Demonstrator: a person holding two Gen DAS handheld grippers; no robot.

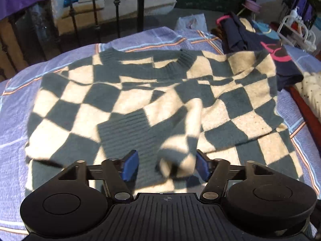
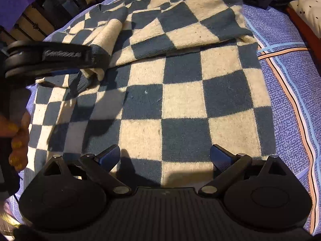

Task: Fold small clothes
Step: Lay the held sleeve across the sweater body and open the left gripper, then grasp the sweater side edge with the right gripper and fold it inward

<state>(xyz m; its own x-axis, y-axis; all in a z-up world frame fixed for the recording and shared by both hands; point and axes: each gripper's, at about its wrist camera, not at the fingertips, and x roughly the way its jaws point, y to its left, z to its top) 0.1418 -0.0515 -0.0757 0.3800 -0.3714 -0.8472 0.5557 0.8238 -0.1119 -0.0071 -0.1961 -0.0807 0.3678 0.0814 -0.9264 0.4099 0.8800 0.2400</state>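
Observation:
A dark-green and cream checkered sweater [image 1: 140,92] lies spread on the bed, its right side folded in over the body. My left gripper [image 1: 166,166] is open, its blue fingers [image 1: 130,166] on either side of a sleeve's cuff end [image 1: 176,156], which lies between them. The same gripper shows from the side in the right wrist view [image 2: 94,60], at the sleeve [image 2: 112,32]. My right gripper [image 2: 165,156] is open and empty just above the sweater's lower body [image 2: 180,100].
A purple bedspread [image 1: 16,108] with orange and blue stripes covers the bed. Dark navy clothes [image 1: 260,40] are piled at the far right. A black metal bed frame [image 1: 94,10] stands at the back. A white rack [image 1: 297,30] stands far right.

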